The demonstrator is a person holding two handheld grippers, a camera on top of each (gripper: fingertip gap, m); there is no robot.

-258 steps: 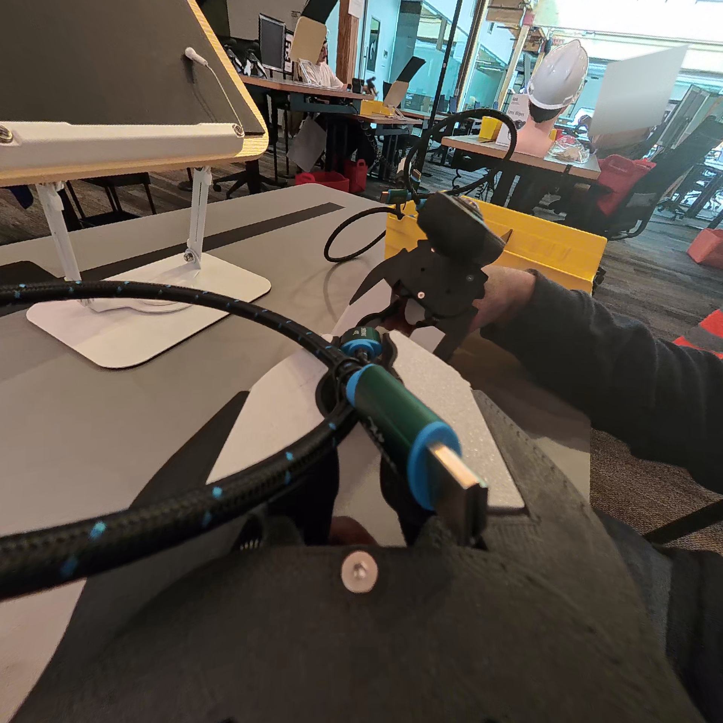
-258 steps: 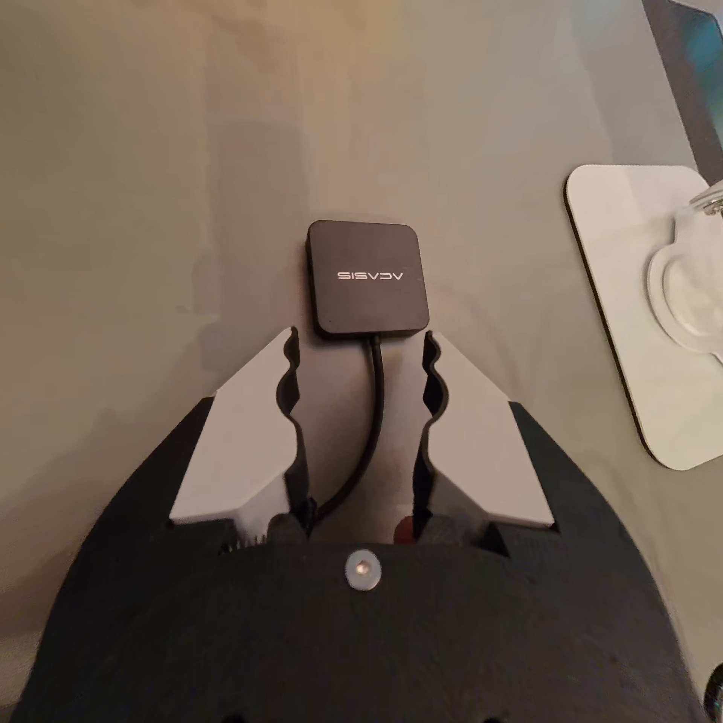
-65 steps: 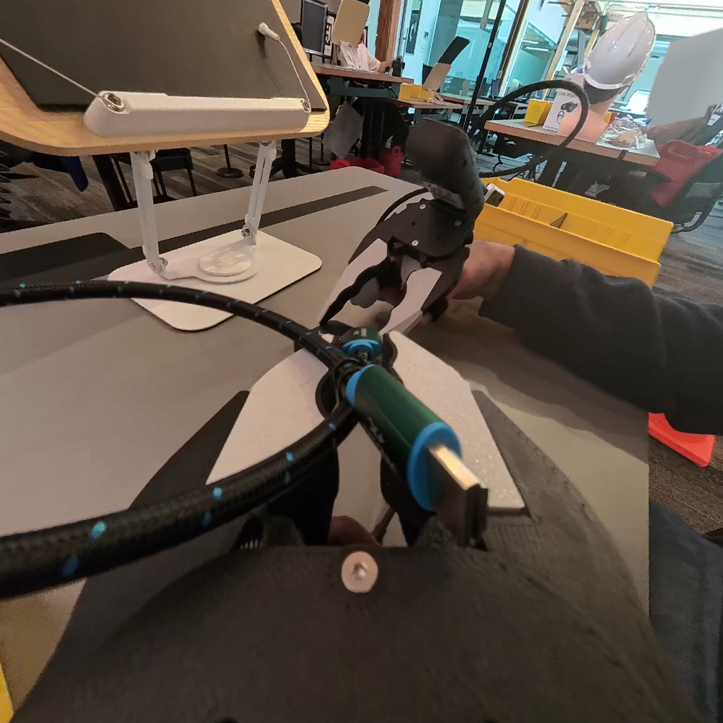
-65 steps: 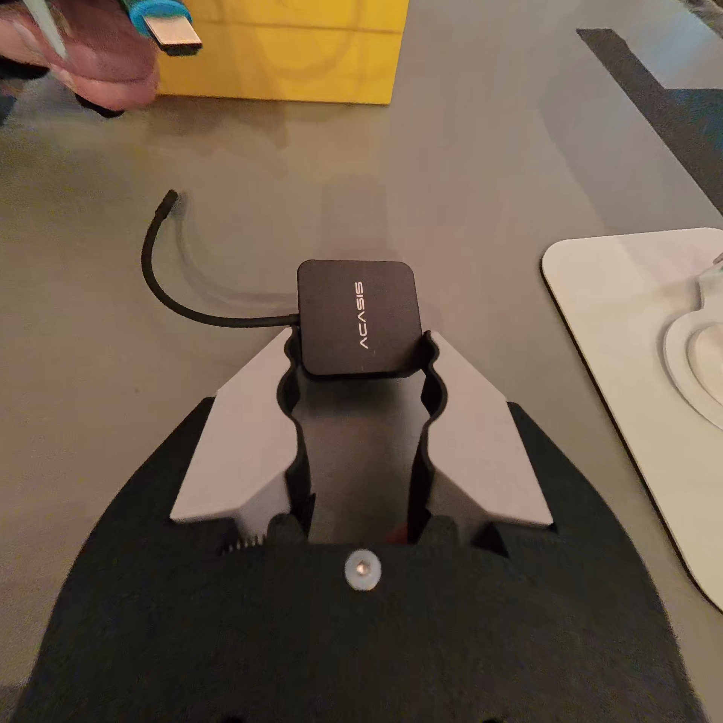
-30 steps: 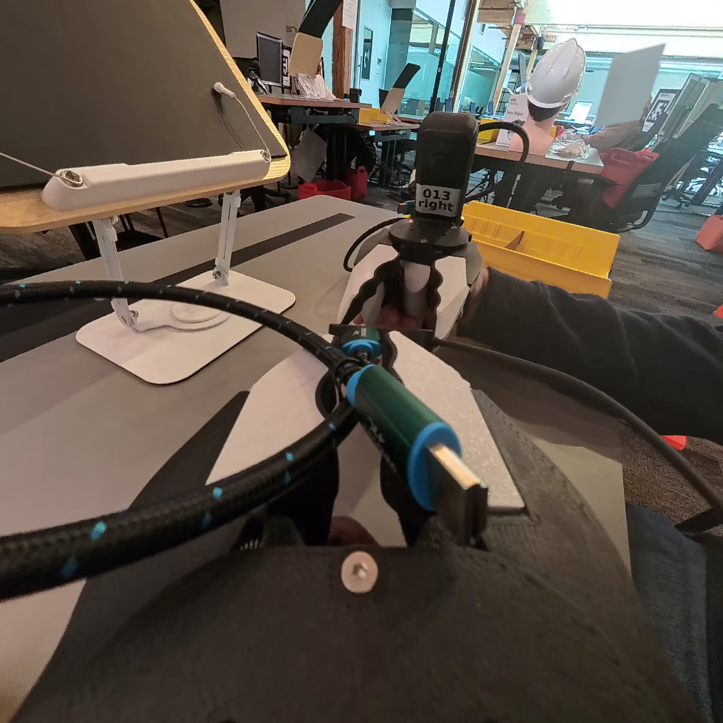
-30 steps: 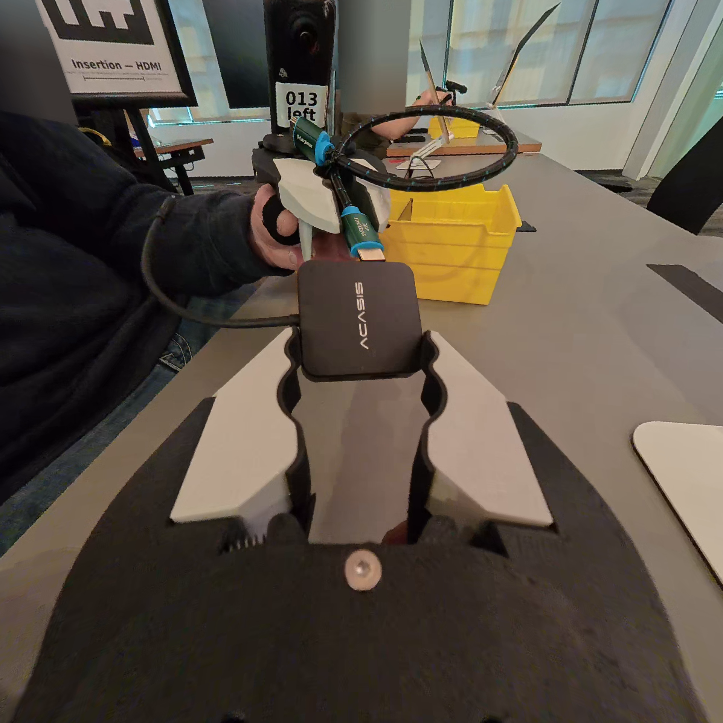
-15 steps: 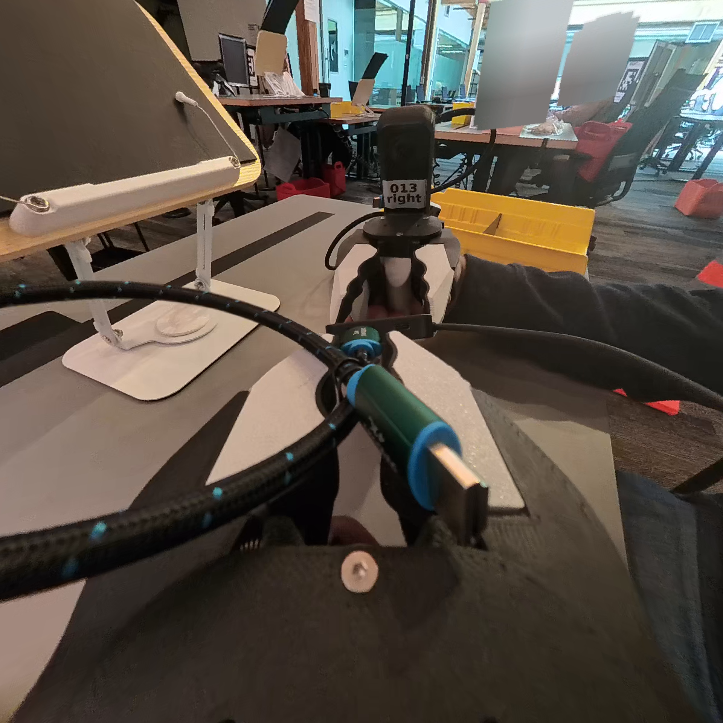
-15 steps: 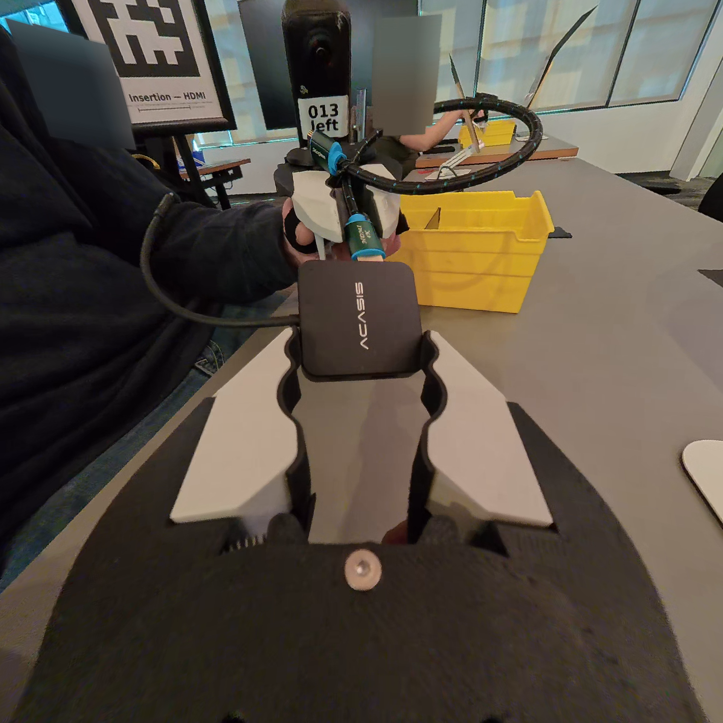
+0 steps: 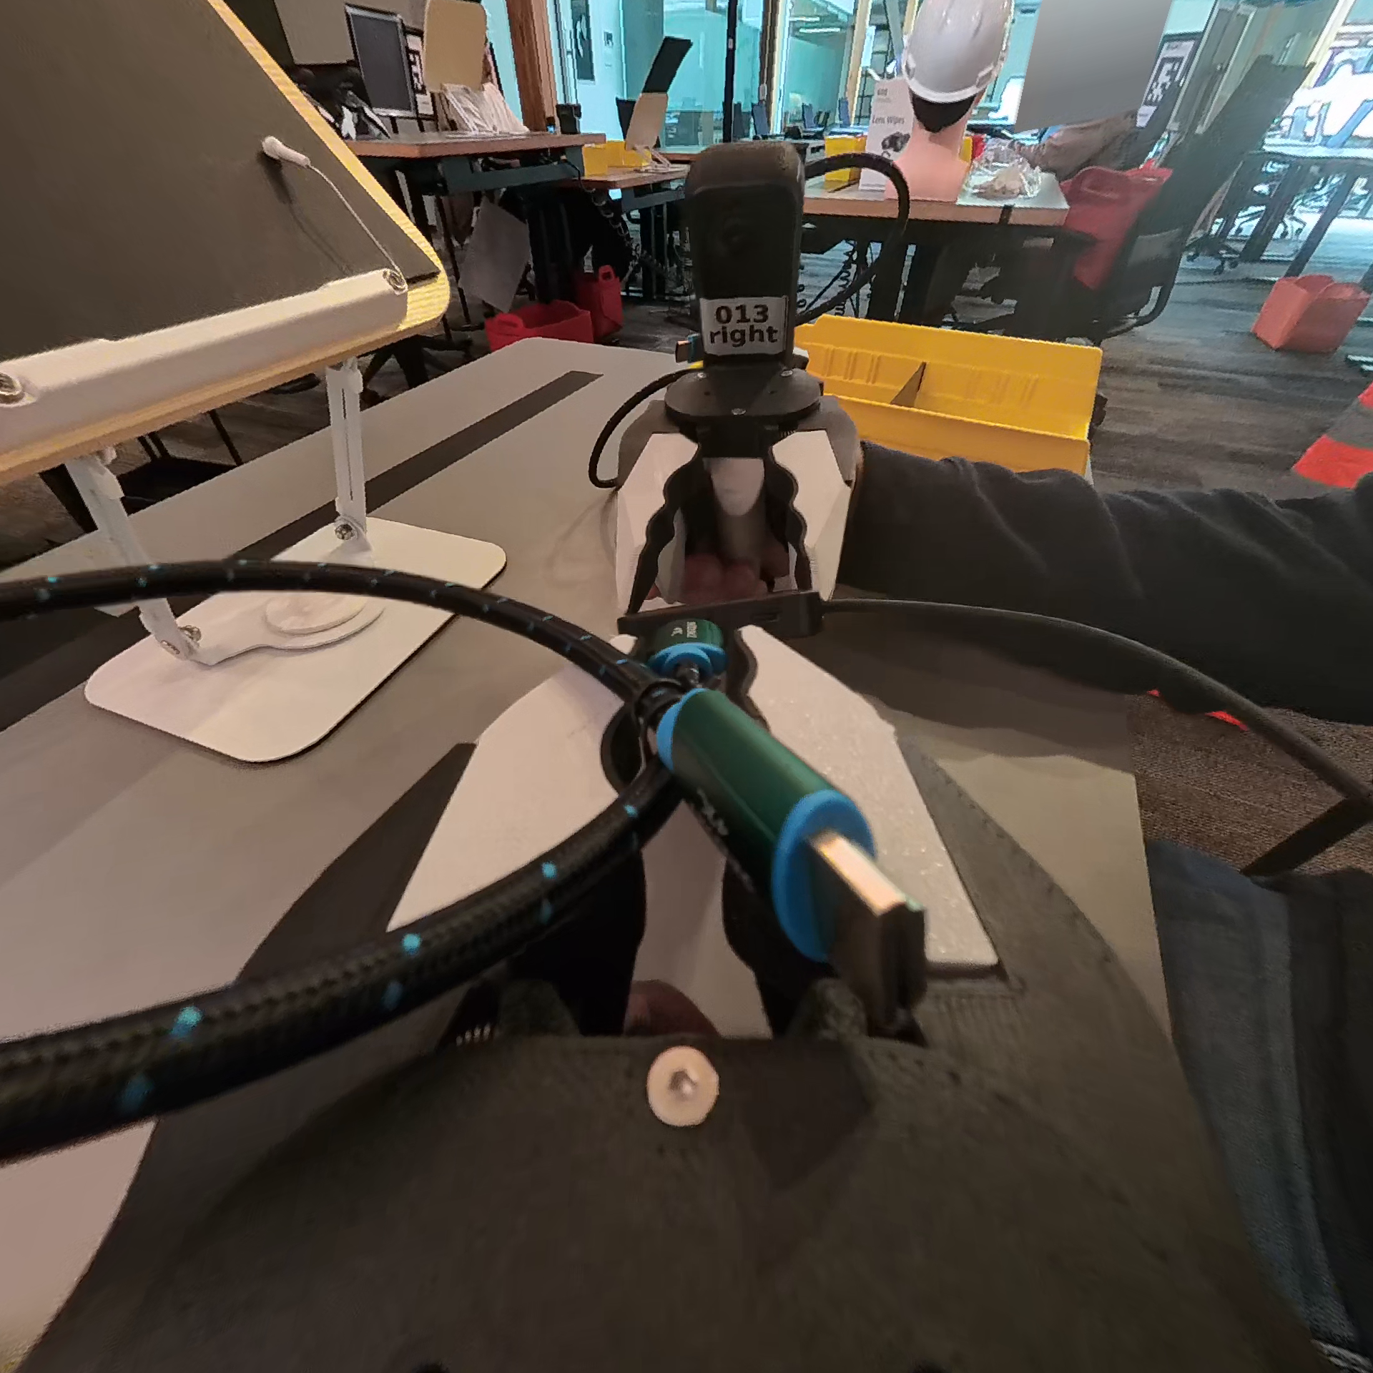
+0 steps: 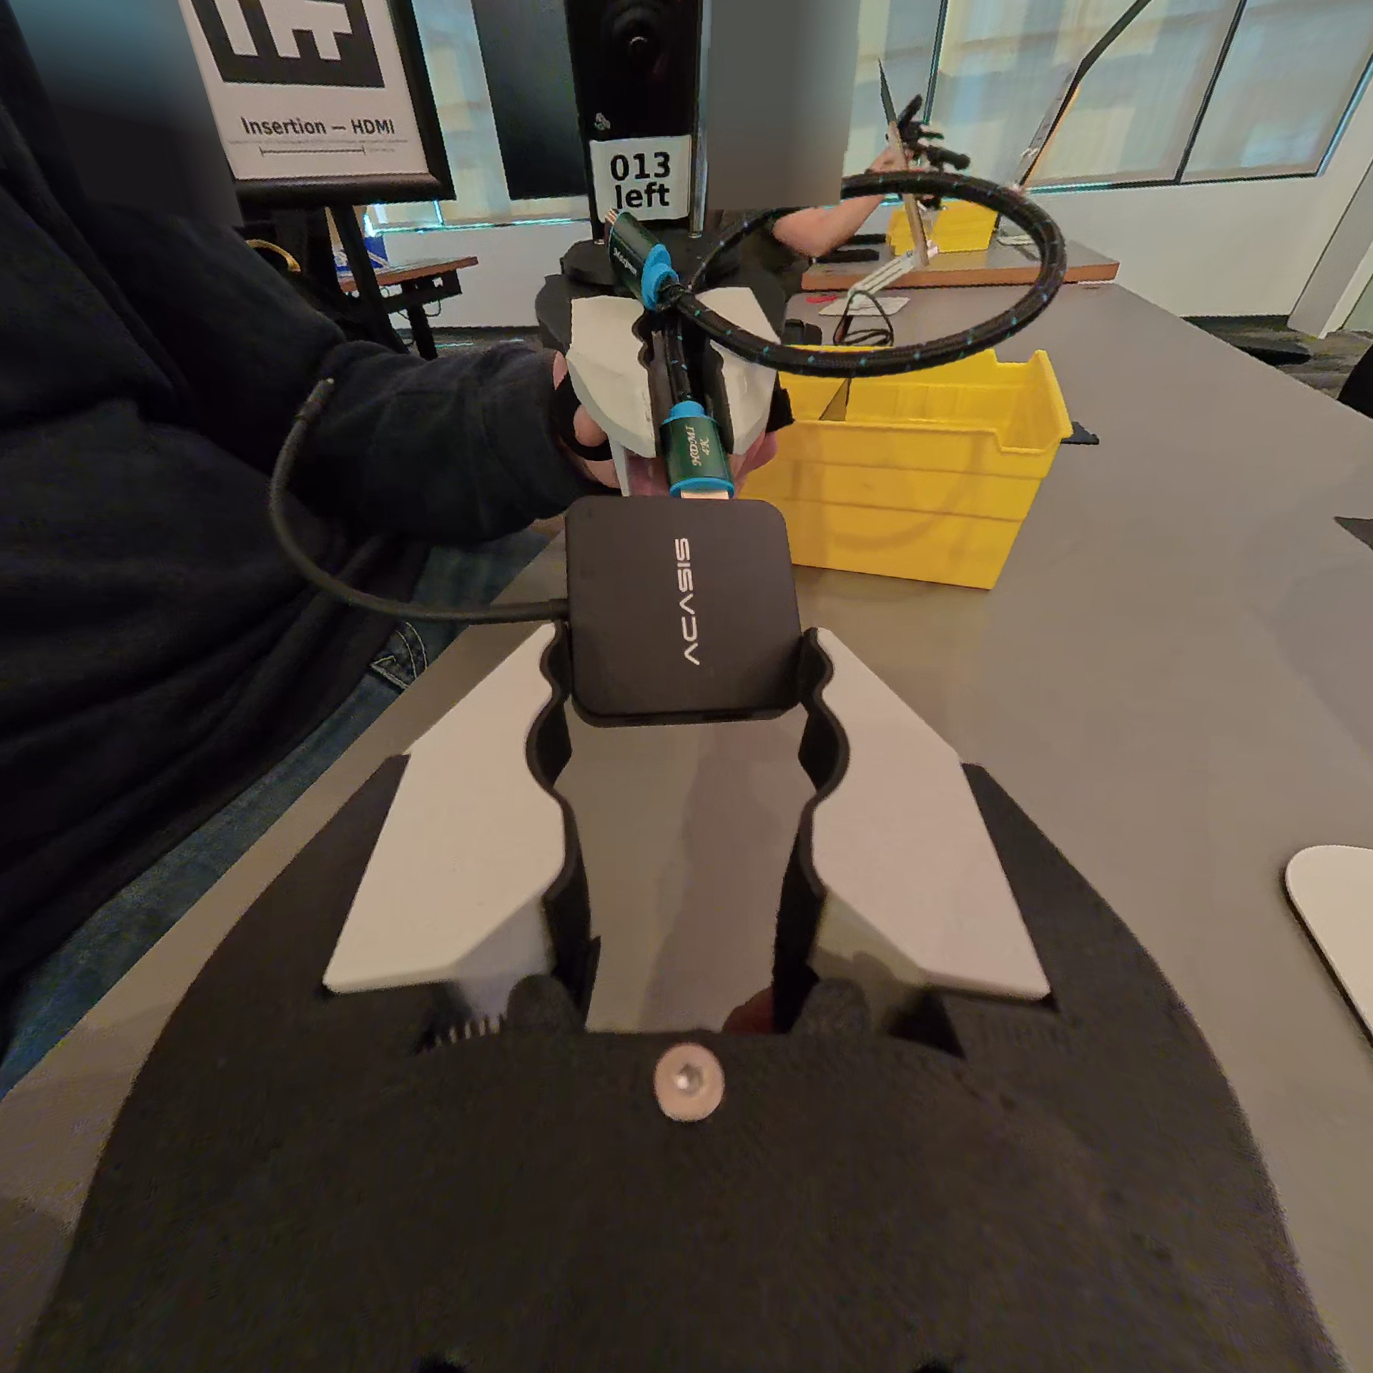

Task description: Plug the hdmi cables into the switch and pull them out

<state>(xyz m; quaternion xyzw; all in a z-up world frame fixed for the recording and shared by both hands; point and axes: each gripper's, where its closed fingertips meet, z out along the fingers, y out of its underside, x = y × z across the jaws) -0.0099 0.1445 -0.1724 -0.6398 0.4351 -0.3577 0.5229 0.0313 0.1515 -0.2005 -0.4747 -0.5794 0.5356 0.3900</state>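
My right gripper (image 10: 683,669) is shut on a black square switch (image 10: 680,609) and holds it flat above the table edge. The switch's thin black lead (image 10: 334,565) trails off to the left. My left gripper (image 9: 683,669) is shut on a braided black HDMI cable (image 9: 297,988) just behind a green plug with blue rings (image 10: 695,453). That plug's metal tip sits at the switch's far edge (image 9: 721,617); I cannot tell whether it is in a port. The cable's other green plug (image 9: 773,817) lies loose over my left gripper, pointing back. The grippers face each other.
A yellow bin (image 10: 914,461) stands on the grey table (image 10: 1114,669) behind the switch. A white stand base (image 9: 282,654) carrying a tilted dark board (image 9: 186,186) is at the left. A person's dark sleeve (image 9: 1077,579) reaches in from the right. One gripper's finger ends stand about 6 centimetres off the other's.
My right gripper closed on the switch and lifted it off the table. Over the last second the two grippers have drawn together, and the green plug's tip has reached the switch's far edge.
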